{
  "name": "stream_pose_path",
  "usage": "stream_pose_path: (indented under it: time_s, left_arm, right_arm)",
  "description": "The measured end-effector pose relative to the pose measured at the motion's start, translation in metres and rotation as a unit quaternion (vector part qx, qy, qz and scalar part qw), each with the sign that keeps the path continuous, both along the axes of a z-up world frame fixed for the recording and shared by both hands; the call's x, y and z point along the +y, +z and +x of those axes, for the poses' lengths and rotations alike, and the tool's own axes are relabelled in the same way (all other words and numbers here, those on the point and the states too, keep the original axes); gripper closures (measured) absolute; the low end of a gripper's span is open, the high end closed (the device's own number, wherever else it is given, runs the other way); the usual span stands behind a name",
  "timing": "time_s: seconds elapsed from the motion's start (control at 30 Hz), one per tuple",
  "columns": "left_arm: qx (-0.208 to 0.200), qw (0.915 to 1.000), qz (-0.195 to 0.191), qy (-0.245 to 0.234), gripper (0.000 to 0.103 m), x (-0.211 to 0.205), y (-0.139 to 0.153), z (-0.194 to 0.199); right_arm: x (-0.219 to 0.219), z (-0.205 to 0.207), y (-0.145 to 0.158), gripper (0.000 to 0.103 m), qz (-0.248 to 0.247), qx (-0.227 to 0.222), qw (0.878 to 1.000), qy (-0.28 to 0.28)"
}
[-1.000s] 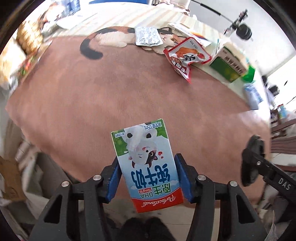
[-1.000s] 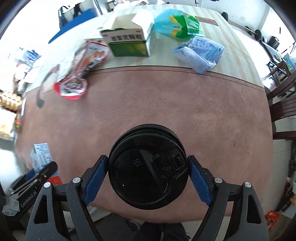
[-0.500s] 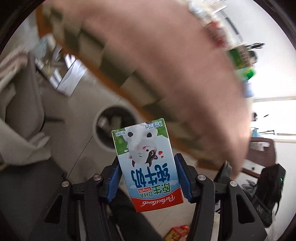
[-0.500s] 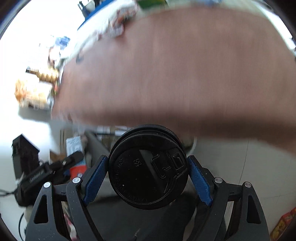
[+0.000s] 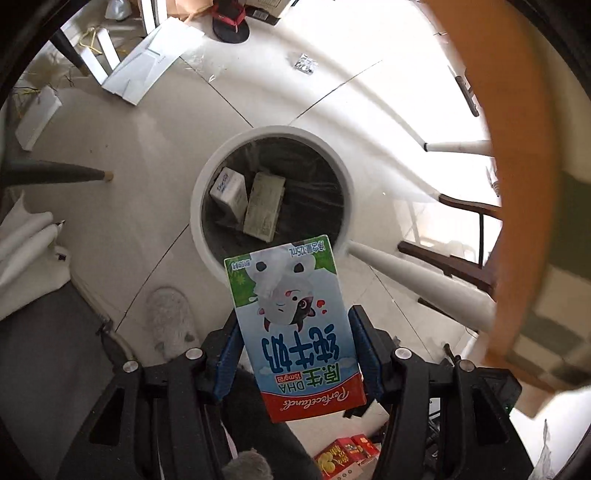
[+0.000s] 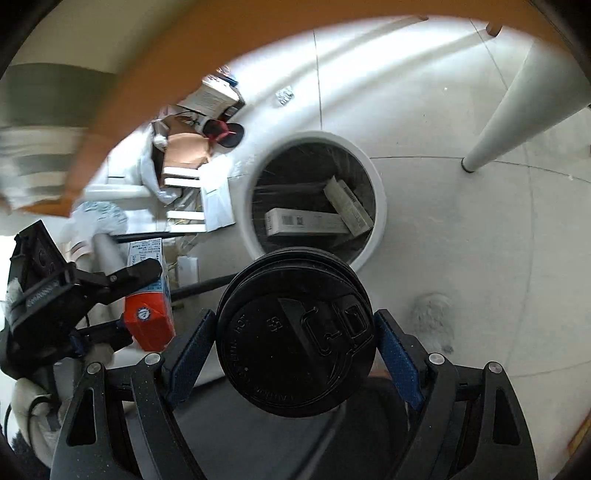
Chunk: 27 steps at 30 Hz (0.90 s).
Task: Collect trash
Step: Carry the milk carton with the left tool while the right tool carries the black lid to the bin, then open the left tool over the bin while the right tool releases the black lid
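My left gripper (image 5: 293, 341) is shut on a small milk carton (image 5: 295, 325) with a cow picture. It holds the carton in the air above the near rim of a round white trash bin (image 5: 207, 181) on the floor. Two boxes (image 5: 264, 206) lie inside the bin. My right gripper (image 6: 295, 343) is shut on a cup with a black lid (image 6: 295, 332), held above the same bin (image 6: 378, 195). The left gripper with the carton (image 6: 147, 295) also shows at the left of the right wrist view.
The table's orange edge (image 5: 517, 184) runs along the right of the left wrist view, with white table legs (image 5: 417, 280) beside the bin. Cardboard, papers and a sandal (image 5: 229, 22) lie on the tiled floor beyond. A grey slipper (image 5: 170, 317) lies near the bin.
Both grippers have swung off the table and down over the floor. They now hang above the trash bin, each still holding its item.
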State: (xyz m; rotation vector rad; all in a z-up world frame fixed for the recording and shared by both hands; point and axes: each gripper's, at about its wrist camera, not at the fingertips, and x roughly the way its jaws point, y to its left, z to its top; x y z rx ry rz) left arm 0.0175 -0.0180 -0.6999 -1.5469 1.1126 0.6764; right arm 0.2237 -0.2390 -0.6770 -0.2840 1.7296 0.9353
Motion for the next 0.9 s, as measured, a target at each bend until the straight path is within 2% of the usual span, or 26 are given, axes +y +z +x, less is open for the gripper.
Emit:
stream_pose_path:
  time_s: [0.07,0.1,0.13,0.23,0.33,0.37,0.4,0.47,0.53,0.67,0.77,0.9]
  left_arm:
    - [0.015,0.9997,0.013,-0.012,0.025,0.005,-0.014,0.002]
    - [0.02,0.9994,0.022,-0.016,0.005,0.007,-0.018,0.001]
    - [0.024,0.9991,0.028,-0.018,0.0,0.008,-0.022,0.001]
    - [0.061,0.9962,0.055,-0.03,0.0,0.011,-0.025,-0.005]
    - [0.113,0.9861,0.109,-0.053,0.0,0.006,-0.019,-0.009]
    - [0.136,0.9792,0.135,-0.065,0.0,0.003,-0.015,-0.009]
    - [0.164,0.969,0.166,-0.081,0.0,-0.002,-0.01,-0.008]
    - [0.218,0.9463,0.204,-0.125,0.0,-0.013,-0.001,-0.004]
    - [0.236,0.9361,0.213,-0.151,0.0,-0.023,0.006,-0.003]
    - [0.251,0.9292,0.211,-0.171,0.0,-0.04,0.021,-0.004]
    - [0.251,0.9319,0.202,-0.166,0.0,-0.047,0.03,-0.003]
    - [0.252,0.9347,0.195,-0.158,0.0,-0.053,0.046,-0.002]
  right_arm:
    - [0.006,0.003,-0.025,0.013,0.005,-0.002,1.0,-0.009]
    - [0.009,0.005,-0.035,0.013,0.007,0.002,1.0,-0.014]
    - [0.012,0.007,-0.045,0.012,0.008,0.004,1.0,-0.021]
    - [0.019,0.012,-0.069,0.0,0.006,0.009,0.999,-0.033]
    - [0.026,0.015,-0.081,0.0,-0.01,-0.017,0.999,-0.032]
    - [0.026,0.016,-0.081,0.0,-0.016,-0.026,0.999,-0.028]
    - [0.028,0.016,-0.08,0.0,-0.022,-0.038,0.999,-0.022]
    - [0.029,0.013,-0.072,0.0,-0.043,-0.082,0.996,0.007]
    - [0.031,0.01,-0.063,0.0,-0.055,-0.116,0.991,0.029]
    - [0.038,0.002,-0.043,0.0,-0.077,-0.186,0.976,0.08]
    - [0.04,-0.001,-0.024,0.0,-0.08,-0.212,0.968,0.104]
    - [0.04,-0.001,0.001,0.0,-0.075,-0.216,0.967,0.115]
